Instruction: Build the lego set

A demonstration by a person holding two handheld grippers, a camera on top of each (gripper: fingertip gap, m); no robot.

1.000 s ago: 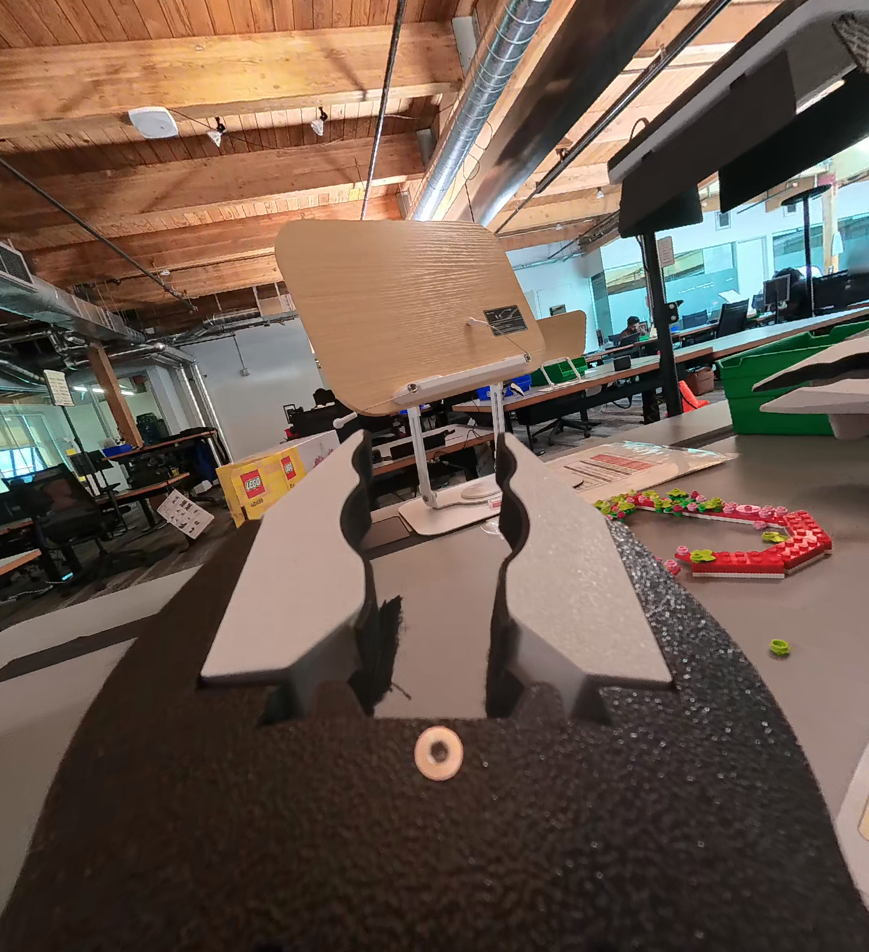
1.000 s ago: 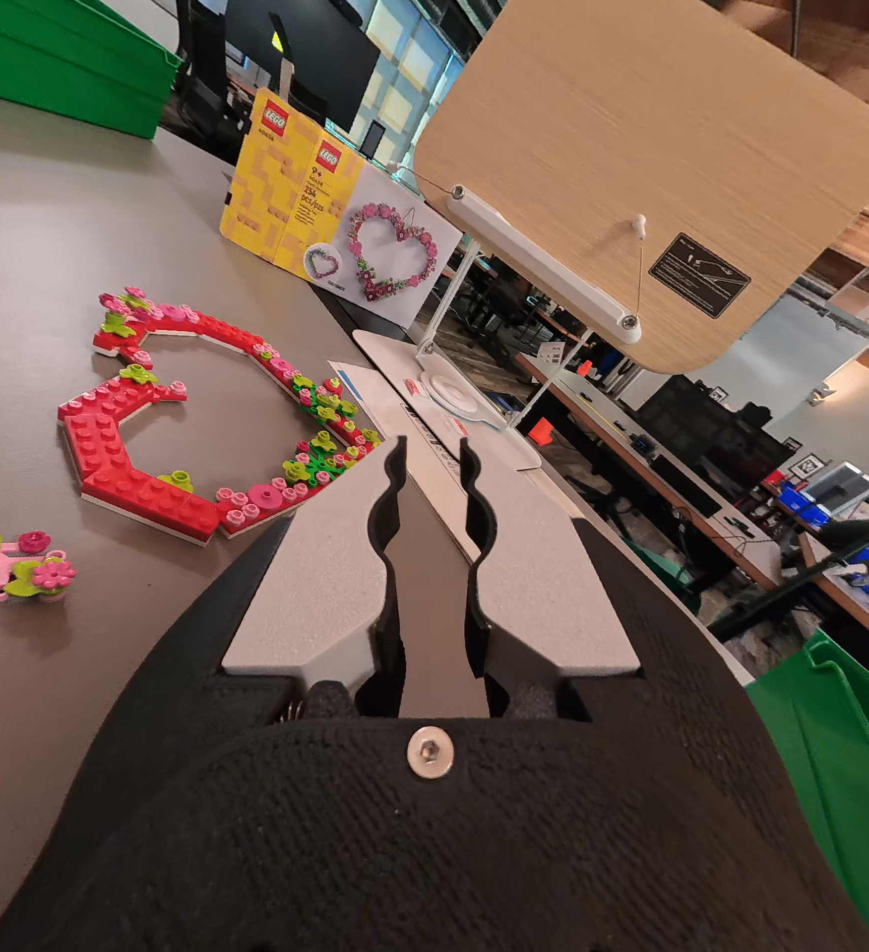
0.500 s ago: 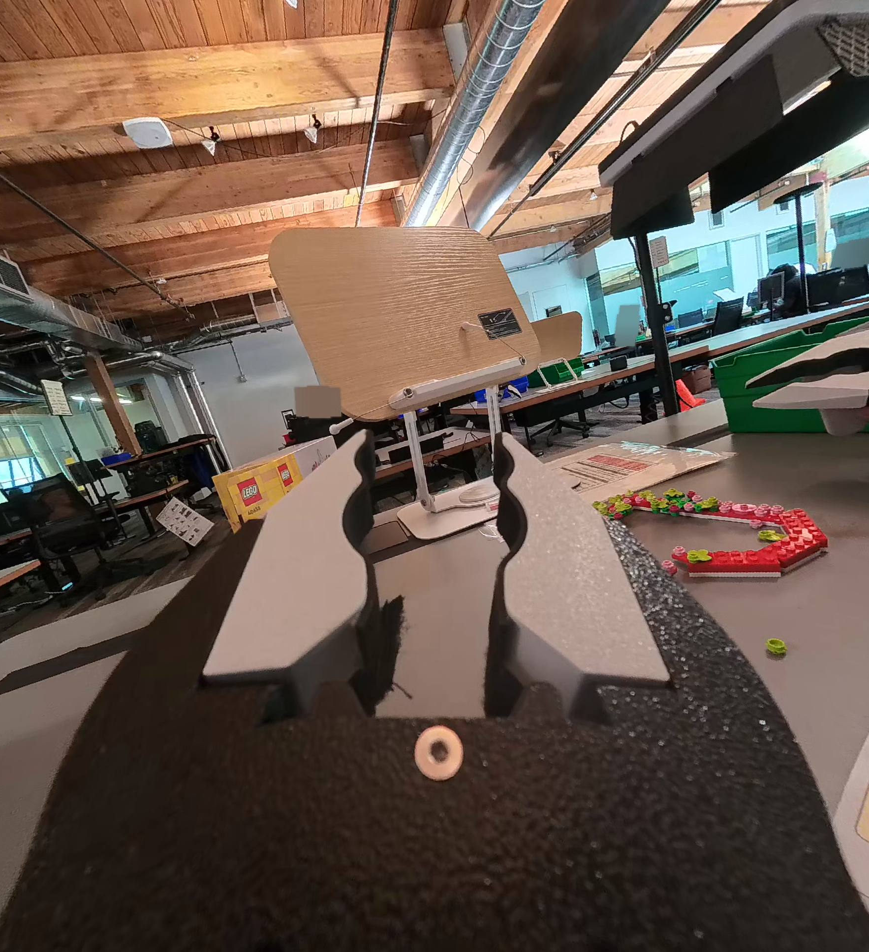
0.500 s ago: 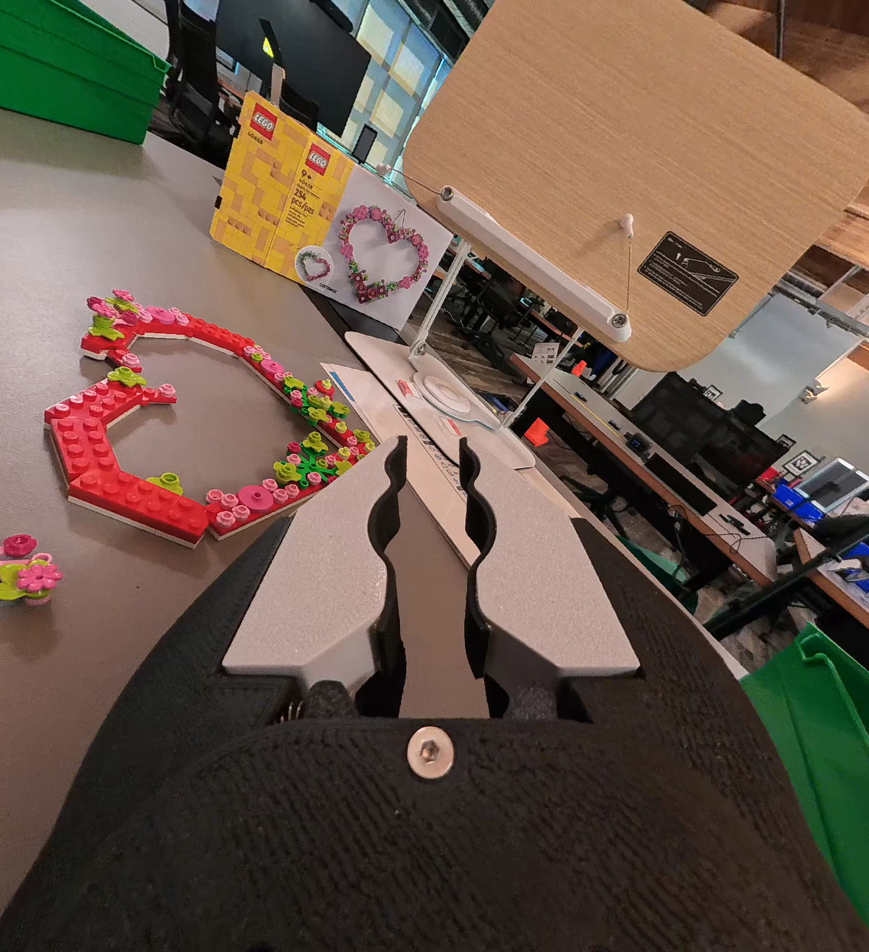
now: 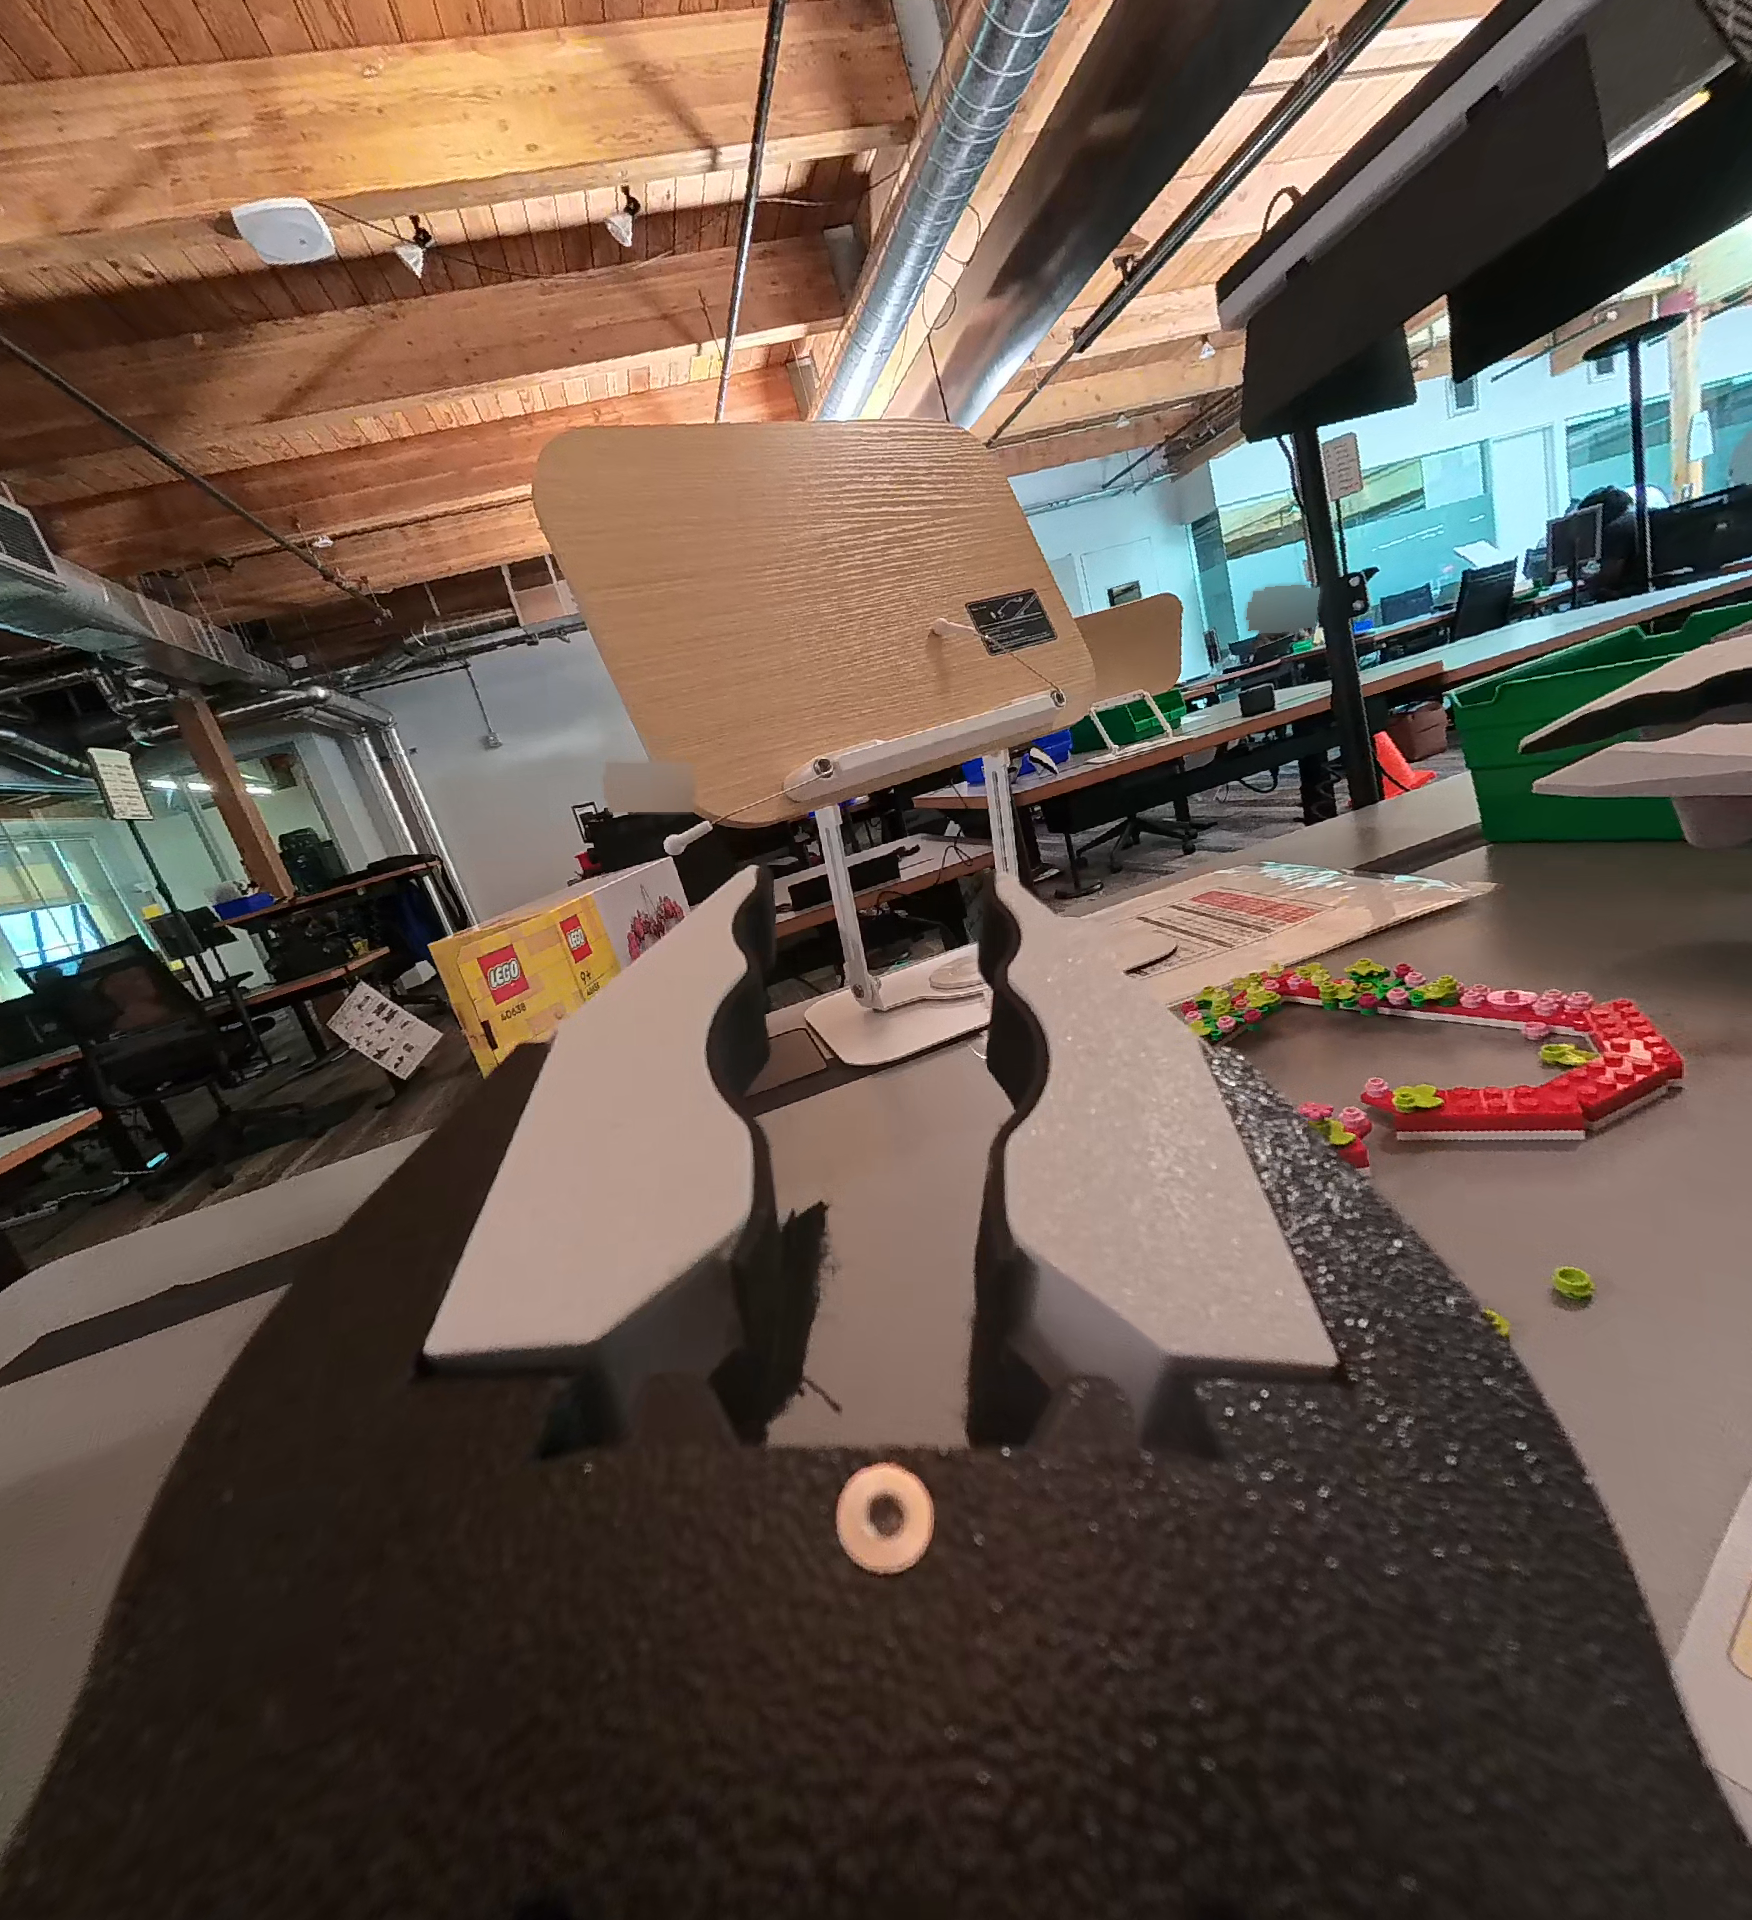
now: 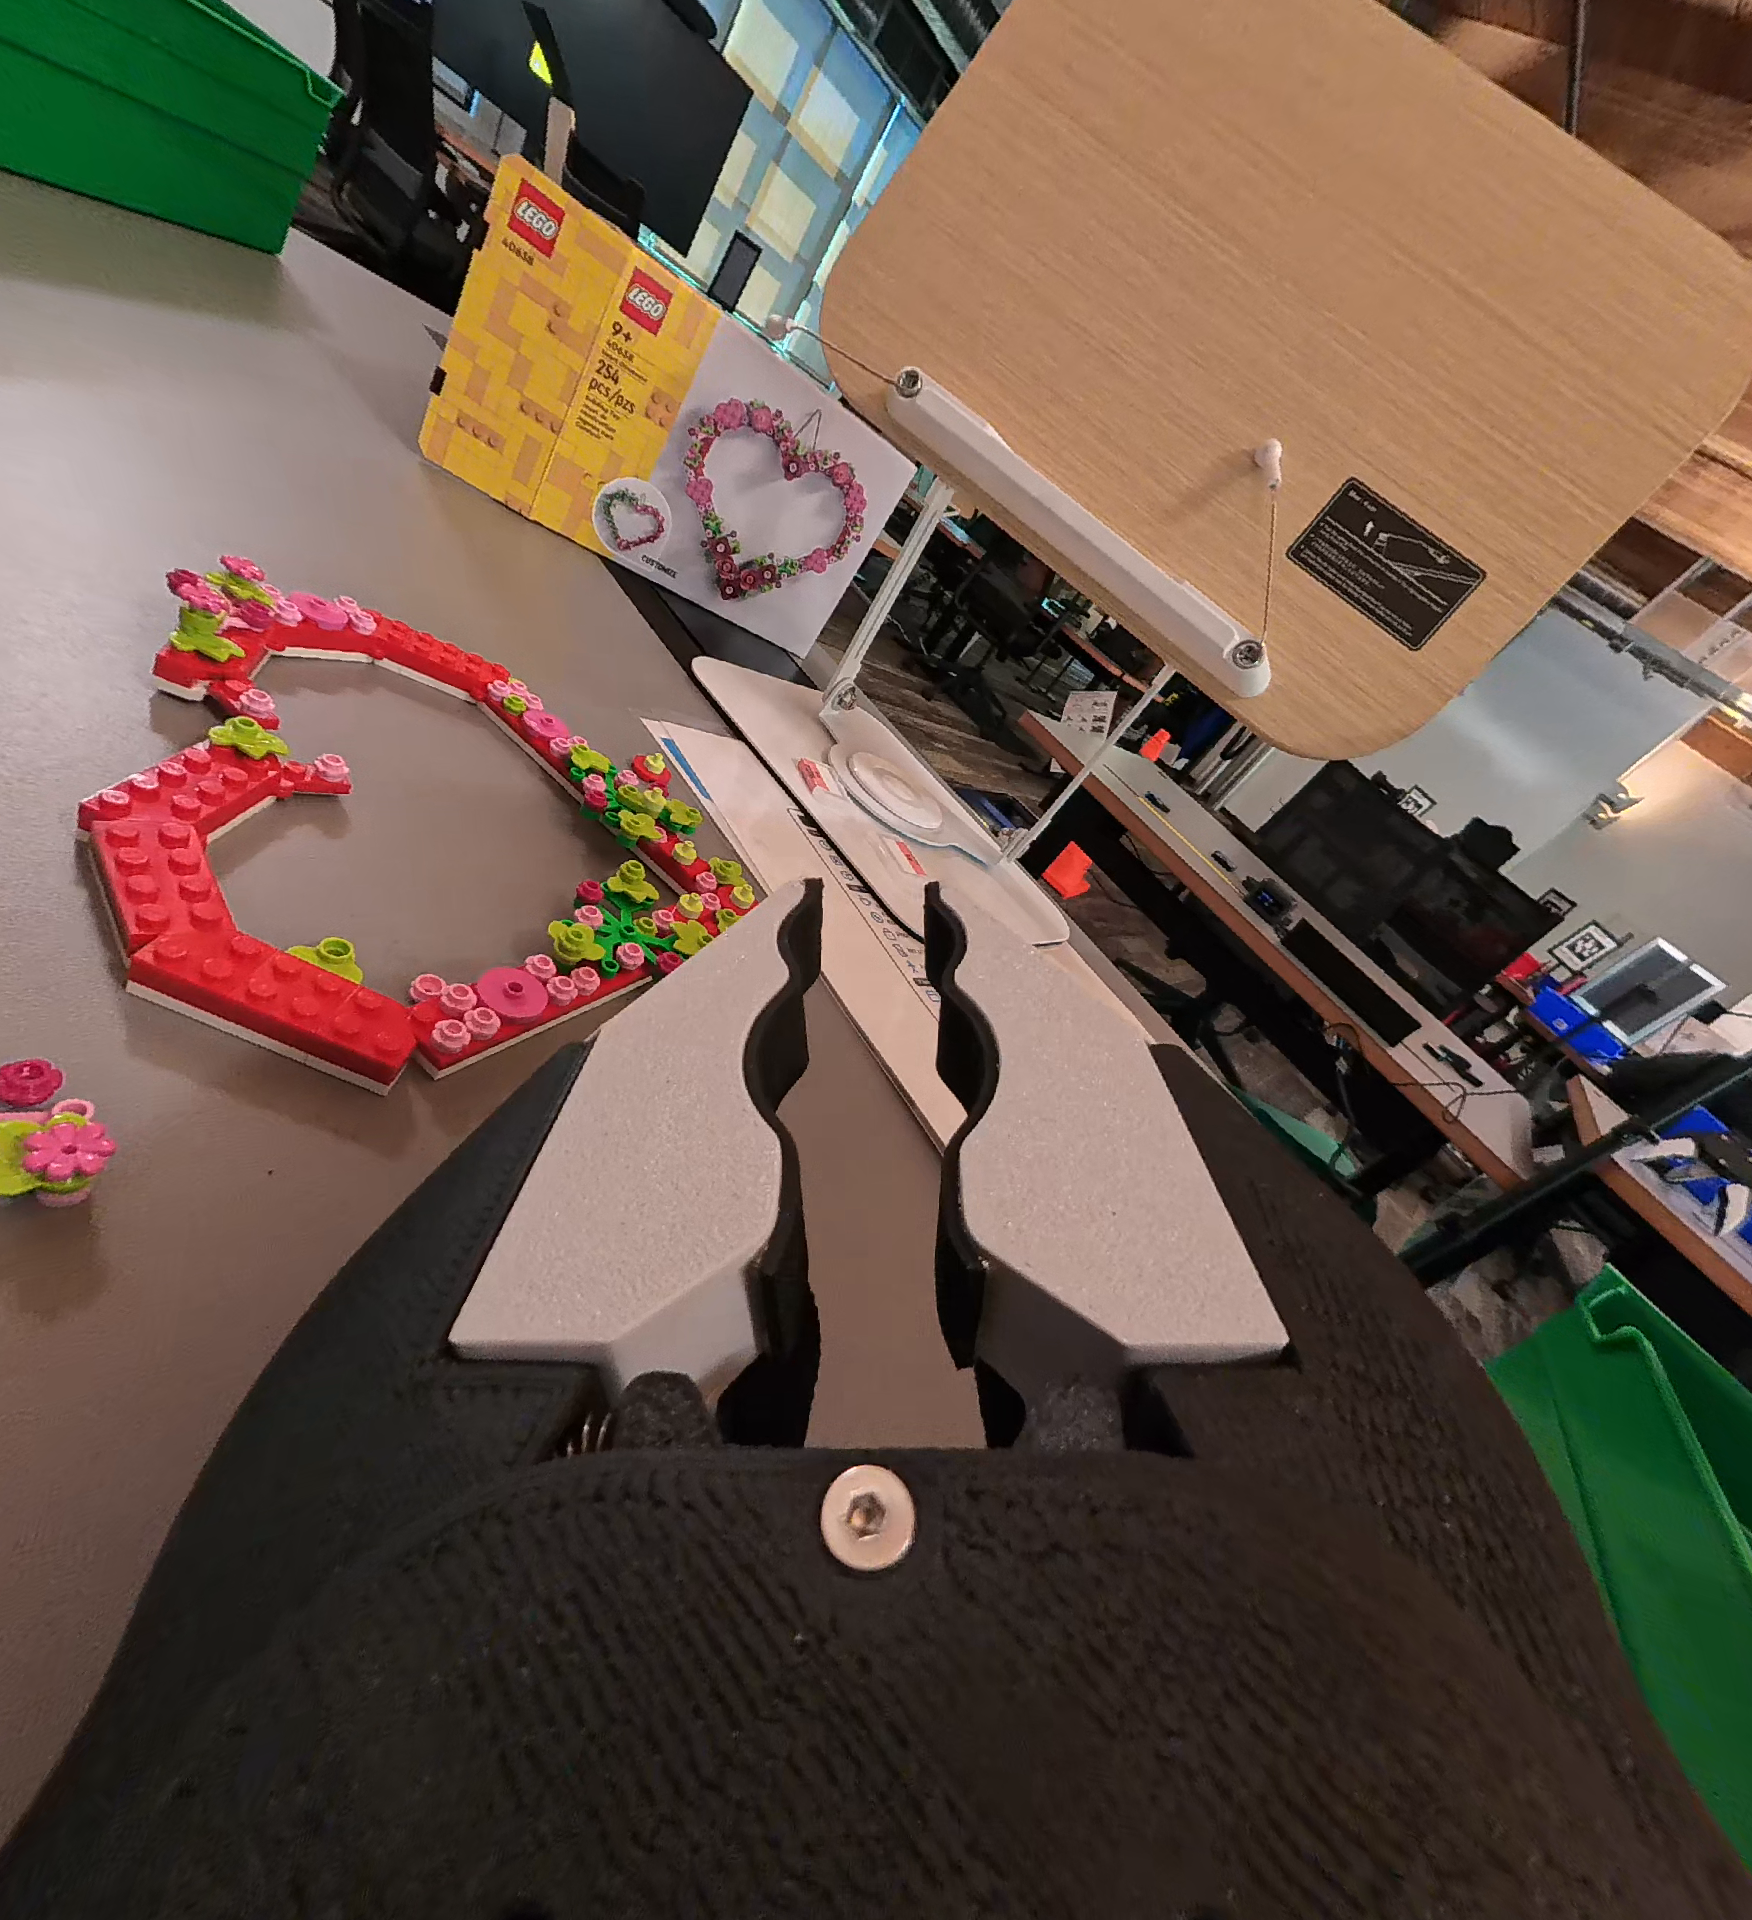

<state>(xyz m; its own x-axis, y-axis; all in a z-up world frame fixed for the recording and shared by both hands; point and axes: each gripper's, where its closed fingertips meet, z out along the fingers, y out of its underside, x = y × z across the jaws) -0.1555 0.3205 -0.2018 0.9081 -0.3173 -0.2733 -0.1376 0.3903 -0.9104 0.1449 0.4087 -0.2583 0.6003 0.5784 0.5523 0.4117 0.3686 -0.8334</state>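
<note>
Little is changed since earlier: both claws, left claw (image 5: 872, 935) and right claw (image 6: 872, 914), are held apart, empty. At ten o'clock, the brittle red heart frame (image 6: 228, 935) is best gripped by its thick edge.

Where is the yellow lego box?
In the right wrist view, the yellow box stands on the grey table, behind the red heart frame and left of the wooden book stand.

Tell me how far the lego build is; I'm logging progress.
Partly done: the red heart frame lies assembled on the table, with flowers along only part of it. Nothing is in hand: left gripper and right gripper are both open and empty. Left: the small flower cluster and loose green pieces remain unattached.
</note>
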